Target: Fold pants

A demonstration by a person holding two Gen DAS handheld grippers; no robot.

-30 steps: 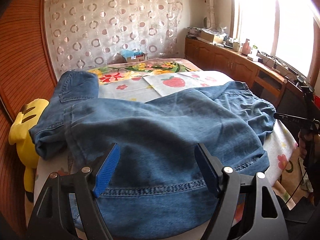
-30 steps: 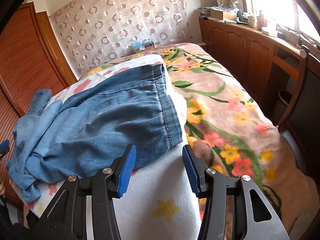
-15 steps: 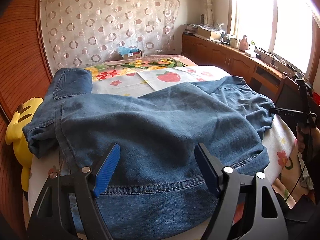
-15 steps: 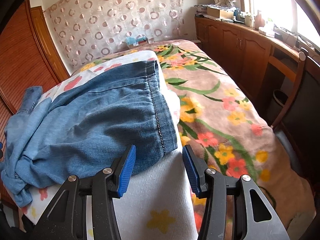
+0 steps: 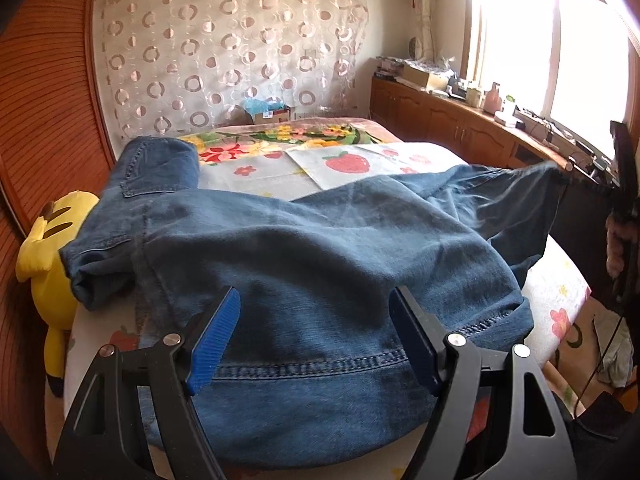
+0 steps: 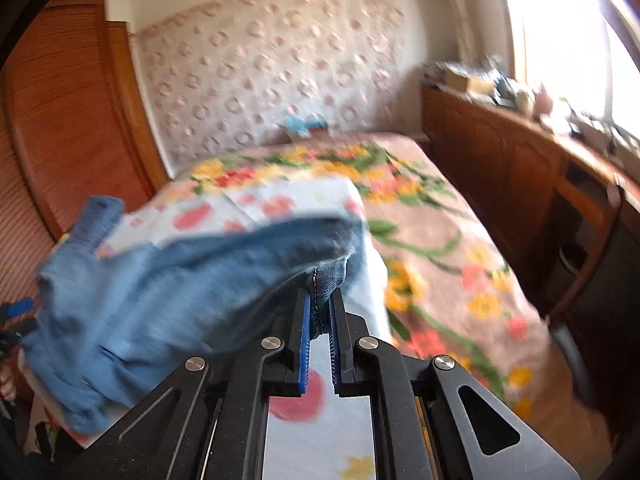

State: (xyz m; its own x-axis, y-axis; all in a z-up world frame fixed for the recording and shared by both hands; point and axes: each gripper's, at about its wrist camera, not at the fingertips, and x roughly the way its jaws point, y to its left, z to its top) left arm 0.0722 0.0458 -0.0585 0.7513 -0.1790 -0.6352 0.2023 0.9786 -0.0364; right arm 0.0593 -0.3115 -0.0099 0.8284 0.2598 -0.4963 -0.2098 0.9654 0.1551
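Blue denim pants [image 5: 304,264] lie spread and rumpled over the near end of the bed. My left gripper [image 5: 316,336] is open, hovering just above the hem near the bed's front edge, touching nothing. My right gripper [image 6: 319,312] is shut on the hem corner of the pants [image 6: 180,276] and lifts that leg off the bed. In the left wrist view the lifted leg stretches toward the right gripper [image 5: 560,178] at the far right.
The bed carries a white strawberry-print sheet [image 5: 360,160] over a floral blanket [image 6: 432,232]. A yellow plush toy [image 5: 48,248] sits at the bed's left side by a wooden wardrobe [image 5: 44,120]. Wooden cabinets [image 6: 500,152] run along the window wall.
My right gripper closed on the pants hem and pulled it up; that leg has risen off the bed. My left gripper stayed open over the near hem.
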